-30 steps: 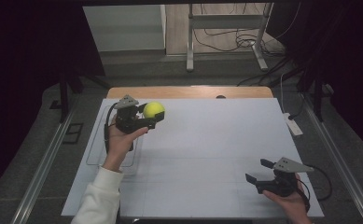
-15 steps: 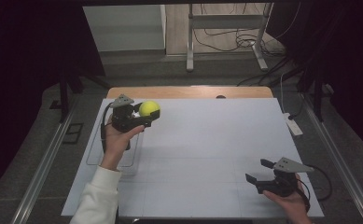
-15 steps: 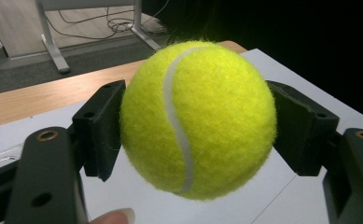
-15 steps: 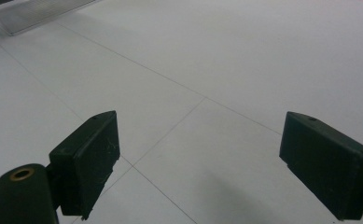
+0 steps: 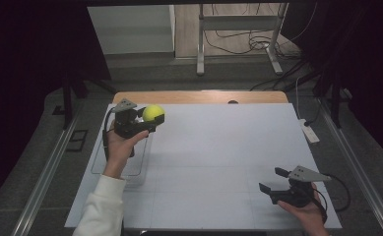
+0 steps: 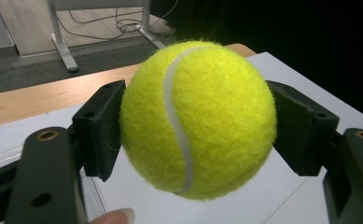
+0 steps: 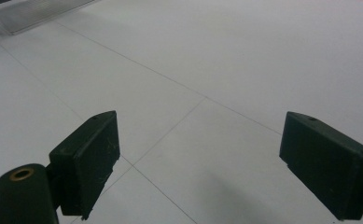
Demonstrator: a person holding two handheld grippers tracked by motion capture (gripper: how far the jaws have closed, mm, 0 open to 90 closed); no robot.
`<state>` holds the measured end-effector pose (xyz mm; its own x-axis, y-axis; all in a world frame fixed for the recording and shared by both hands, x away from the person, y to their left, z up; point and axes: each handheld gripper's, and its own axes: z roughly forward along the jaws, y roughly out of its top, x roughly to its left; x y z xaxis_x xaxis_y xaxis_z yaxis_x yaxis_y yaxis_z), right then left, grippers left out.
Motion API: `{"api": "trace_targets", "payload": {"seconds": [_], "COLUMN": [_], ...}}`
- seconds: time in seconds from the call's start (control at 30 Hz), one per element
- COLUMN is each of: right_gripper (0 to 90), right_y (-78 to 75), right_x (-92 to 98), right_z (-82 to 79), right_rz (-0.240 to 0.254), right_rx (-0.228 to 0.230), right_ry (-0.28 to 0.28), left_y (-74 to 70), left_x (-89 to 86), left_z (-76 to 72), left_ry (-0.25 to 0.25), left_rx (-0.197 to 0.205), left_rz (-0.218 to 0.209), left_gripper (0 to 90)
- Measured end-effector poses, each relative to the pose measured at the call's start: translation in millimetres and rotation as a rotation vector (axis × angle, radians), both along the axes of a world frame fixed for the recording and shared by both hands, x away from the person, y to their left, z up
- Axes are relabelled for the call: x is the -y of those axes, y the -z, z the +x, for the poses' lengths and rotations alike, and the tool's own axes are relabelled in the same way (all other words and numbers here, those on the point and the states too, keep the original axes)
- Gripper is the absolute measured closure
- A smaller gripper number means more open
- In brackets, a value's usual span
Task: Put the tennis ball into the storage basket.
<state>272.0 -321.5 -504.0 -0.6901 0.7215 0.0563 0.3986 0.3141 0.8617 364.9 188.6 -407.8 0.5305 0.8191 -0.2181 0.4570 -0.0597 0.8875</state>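
Ball (image 5: 153, 112) pinched between both pads of left gripper (image 5: 152, 119), held above table's (image 5: 218, 147) far-left corner beside clear tray (image 5: 98, 170); right gripper (image 5: 272, 180) spread, empty, well apart at near right.

High view: above near edge, facing 12 o'clock, far. Gripper views: close along own jaws; all share white table (image 5: 218, 147).
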Motion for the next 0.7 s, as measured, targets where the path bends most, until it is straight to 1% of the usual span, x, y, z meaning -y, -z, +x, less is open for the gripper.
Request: {"api": "trace_targets", "payload": {"seconds": [0.3, 0.5, 0.7], "right_gripper": [12.5, 12.4, 12.5], "right_y": [-0.1, -0.4, -0.6], "right_x": [0.0, 0.2, 0.3], "right_z": [-0.1, -0.3, -0.5], "right_rz": [0.000, 0.001, 0.000], "right_rx": [0.001, 0.001, 0.003], "right_ry": [0.000, 0.001, 0.003], "left_y": [1.3, 1.7, 2.4], "left_x": [-7.7, -16.5, -22.0], "left_z": [1.4, 2.1, 2.4], "left_ry": [-0.025, -0.050, -0.067], "left_rx": [-0.002, -0.002, -0.003], "left_rz": [-0.003, -0.018, -0.022], "left_gripper": [26.7, 26.6, 26.6]}}
